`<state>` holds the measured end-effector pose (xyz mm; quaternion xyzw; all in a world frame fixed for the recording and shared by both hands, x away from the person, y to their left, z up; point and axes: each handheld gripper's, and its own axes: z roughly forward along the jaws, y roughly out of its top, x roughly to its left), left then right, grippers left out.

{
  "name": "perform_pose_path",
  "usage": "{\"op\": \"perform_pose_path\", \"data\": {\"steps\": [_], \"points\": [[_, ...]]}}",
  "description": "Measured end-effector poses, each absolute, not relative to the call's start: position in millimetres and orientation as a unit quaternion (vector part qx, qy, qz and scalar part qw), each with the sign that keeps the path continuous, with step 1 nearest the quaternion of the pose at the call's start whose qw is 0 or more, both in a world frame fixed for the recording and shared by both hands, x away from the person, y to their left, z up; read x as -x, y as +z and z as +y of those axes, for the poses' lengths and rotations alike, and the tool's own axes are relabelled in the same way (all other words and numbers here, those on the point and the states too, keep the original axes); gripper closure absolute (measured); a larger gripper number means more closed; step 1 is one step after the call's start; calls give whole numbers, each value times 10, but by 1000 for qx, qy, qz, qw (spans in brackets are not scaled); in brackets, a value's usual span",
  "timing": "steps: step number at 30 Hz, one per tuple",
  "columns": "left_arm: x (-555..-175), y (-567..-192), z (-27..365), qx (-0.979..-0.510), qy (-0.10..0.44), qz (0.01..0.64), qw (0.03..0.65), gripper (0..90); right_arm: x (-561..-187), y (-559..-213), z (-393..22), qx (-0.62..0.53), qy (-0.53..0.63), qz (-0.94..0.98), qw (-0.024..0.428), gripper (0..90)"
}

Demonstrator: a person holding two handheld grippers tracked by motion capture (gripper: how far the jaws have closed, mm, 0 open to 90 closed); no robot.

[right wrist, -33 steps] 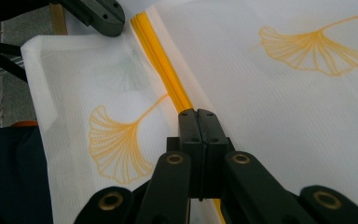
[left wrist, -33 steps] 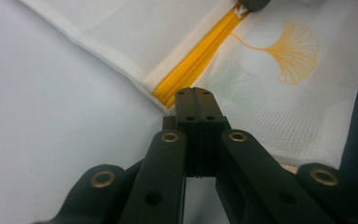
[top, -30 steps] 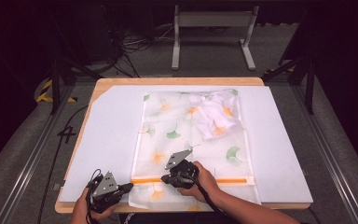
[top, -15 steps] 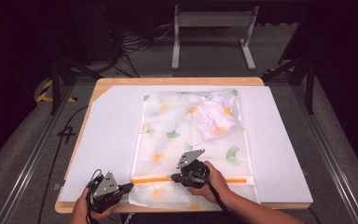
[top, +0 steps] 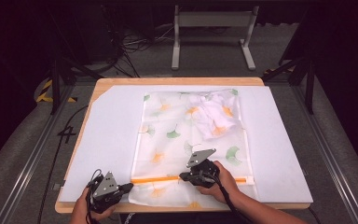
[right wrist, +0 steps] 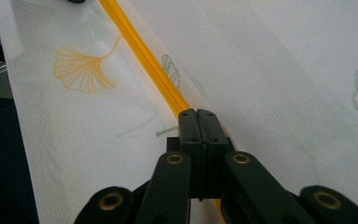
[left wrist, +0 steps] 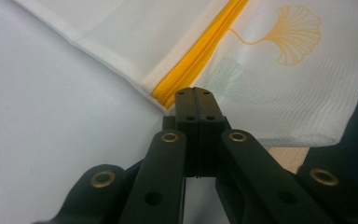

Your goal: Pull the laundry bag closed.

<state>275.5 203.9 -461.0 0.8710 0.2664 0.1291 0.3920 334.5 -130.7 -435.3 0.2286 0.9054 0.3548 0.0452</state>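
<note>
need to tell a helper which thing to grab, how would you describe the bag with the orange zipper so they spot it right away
Start at the wooden table covered by a white sheet; the mesh bag lies flat in the sheet's middle. It is translucent white, printed with orange and green ginkgo leaves, with an orange zipper across its near end and crumpled cloth inside its far corner. Nothing else there has a pattern.

Bare mat left of bag

My wooden table carries a white sheet that covers nearly all of its top. On that sheet, from the centre toward six o'clock, lies the ginkgo-print mesh bag, flat, touching the sheet.
</note>
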Motion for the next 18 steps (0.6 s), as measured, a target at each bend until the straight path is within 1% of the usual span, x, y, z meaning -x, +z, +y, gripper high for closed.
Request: {"op": "perform_pose_path", "data": {"steps": [18], "points": [[-2757,-4614,2045,-870,127,267,393,900,-3322,-4355,-1577,-248,355,900,45,900]]}}
